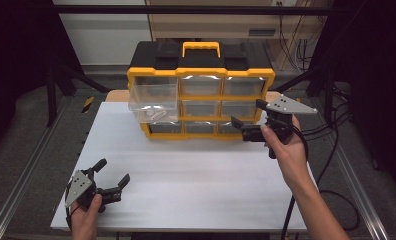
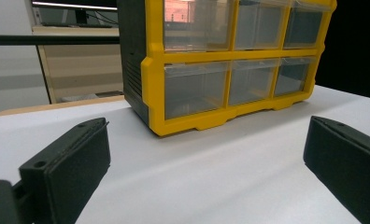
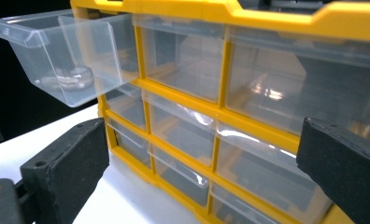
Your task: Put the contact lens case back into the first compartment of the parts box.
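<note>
White desk (image 1: 186, 185), yellow-and-black organiser (image 1: 201, 95) at back edge, clear drawer (image 1: 153, 102) pulled out, contents blurred, left gripper (image 1: 113, 177) and right gripper (image 1: 247, 112) wide open, empty.

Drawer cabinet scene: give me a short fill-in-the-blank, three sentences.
1. The cabinet has one clear drawer pulled out, in its ____ row.
2. The left gripper rests near the table's front edge with its jaws ____.
3. The right gripper is at the cabinet's ____ end, jaws open.

Missing words: top; open; right
</note>
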Demonstrator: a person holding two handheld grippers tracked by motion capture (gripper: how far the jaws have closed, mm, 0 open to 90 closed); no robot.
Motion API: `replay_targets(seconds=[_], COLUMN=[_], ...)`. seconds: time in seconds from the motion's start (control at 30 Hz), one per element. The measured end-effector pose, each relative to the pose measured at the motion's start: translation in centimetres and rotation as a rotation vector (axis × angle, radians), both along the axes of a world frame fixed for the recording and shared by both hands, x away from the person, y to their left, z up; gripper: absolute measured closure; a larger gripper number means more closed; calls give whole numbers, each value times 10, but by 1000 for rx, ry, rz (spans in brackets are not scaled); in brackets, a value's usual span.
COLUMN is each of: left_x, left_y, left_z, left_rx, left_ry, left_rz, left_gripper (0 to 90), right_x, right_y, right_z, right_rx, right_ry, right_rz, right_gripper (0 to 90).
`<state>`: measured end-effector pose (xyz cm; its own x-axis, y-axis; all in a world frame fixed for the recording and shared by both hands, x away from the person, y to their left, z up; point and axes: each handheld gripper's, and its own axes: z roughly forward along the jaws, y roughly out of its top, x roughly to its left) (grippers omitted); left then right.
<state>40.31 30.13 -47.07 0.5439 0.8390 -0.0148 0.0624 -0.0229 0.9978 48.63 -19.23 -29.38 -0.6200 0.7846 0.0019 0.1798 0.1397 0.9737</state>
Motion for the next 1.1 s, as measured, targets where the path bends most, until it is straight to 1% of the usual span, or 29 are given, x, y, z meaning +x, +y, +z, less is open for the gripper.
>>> replay_targets(seconds=[0.23, 0.43, 0.6, 0.83, 1.1], left_x=[0, 0, 0, 0, 0], left_y=[0, 1, 1, 2, 2], left_z=[0, 0, 0, 0, 0], left_rx=[1, 1, 2, -1, -2], left_ry=[0, 0, 0, 1, 1], left_rz=[2, 2, 3, 5, 6], left_gripper=[3, 3, 3, 3, 3], right_x=[-4, -9, -13, -19, -30], right_y=[-13, -24, -32, -45, -61], right_z=[-14, -28, -43, -62, -83], right_rx=[10, 22, 12, 23, 17], right_ry=[12, 9, 0, 5, 4], right_rz=[-28, -50, -64, -91, -110], right_gripper=[28, 31, 33, 35, 40])
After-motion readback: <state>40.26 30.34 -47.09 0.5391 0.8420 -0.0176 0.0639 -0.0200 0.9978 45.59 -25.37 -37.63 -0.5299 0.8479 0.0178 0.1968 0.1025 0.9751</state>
